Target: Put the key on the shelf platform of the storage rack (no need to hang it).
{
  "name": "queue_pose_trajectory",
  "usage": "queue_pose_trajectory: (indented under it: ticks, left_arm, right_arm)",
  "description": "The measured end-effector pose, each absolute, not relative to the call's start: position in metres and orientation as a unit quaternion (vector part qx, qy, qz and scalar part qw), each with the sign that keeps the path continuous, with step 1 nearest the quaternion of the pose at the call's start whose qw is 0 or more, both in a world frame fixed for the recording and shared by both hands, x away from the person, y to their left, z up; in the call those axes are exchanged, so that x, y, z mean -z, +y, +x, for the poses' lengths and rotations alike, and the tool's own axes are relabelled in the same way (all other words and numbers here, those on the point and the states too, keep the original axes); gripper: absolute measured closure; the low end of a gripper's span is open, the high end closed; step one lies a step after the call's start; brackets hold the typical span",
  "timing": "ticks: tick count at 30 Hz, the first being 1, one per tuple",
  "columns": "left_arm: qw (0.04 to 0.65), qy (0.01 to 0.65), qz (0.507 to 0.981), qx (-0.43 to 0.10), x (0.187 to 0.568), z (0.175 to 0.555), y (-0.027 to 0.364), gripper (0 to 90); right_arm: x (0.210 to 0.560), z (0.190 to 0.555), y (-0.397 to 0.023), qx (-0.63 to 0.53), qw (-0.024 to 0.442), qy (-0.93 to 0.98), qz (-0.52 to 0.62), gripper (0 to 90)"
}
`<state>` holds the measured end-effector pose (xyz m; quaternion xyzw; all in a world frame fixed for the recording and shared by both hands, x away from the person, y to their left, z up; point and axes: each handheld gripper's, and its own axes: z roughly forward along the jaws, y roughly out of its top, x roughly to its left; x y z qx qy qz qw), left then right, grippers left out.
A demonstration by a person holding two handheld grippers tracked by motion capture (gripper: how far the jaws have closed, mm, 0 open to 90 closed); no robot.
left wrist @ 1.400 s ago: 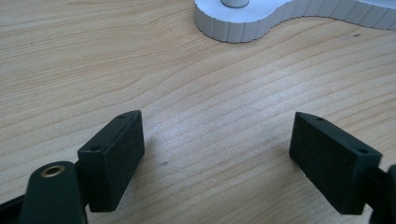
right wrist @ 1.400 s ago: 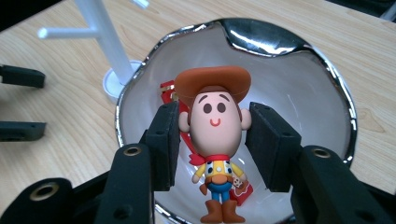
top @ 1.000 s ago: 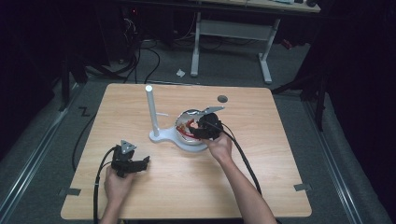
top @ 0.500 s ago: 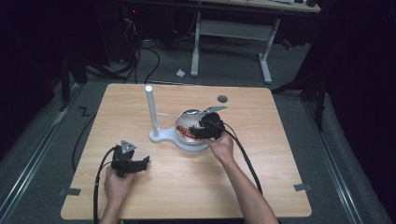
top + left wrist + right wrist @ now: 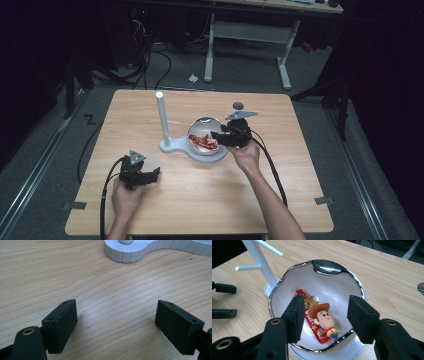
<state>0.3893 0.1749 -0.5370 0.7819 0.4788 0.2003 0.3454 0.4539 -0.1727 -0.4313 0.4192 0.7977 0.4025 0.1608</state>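
Two claws are in play. The right claw (image 5: 324, 315) hangs released above the bowl (image 5: 359, 287), jaws having just been closing, nothing between them; the keychain (image 5: 322, 322) lies inside the bowl. Lower squarely, straddle the figure, avoid the rim. The left claw (image 5: 117, 320) rests released, well apart from the bowl.

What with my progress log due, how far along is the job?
Done: the keychain lies in the bowl. In hand: the right gripper hovers over it, jaws just closing, nothing pinched. Left: likely gripping it and hanging it on the stand; the left gripper waits open.
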Motion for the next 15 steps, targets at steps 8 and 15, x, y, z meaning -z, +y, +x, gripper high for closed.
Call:
queue_pose_trajectory:
  ticks: [8,15]
  left_arm:
    - [0.345,0.479,0.782,-0.200,0.537,0.389,0.175,18.5]
    - [0.345,0.479,0.782,-0.200,0.537,0.389,0.175,18.5]
  right_arm:
    - [0.425,0.448,-0.184,-0.404,0.168,0.793,0.424,48.1]
    - [0.425,0.441,-0.195,-0.413,0.173,0.780,0.436,49.6]
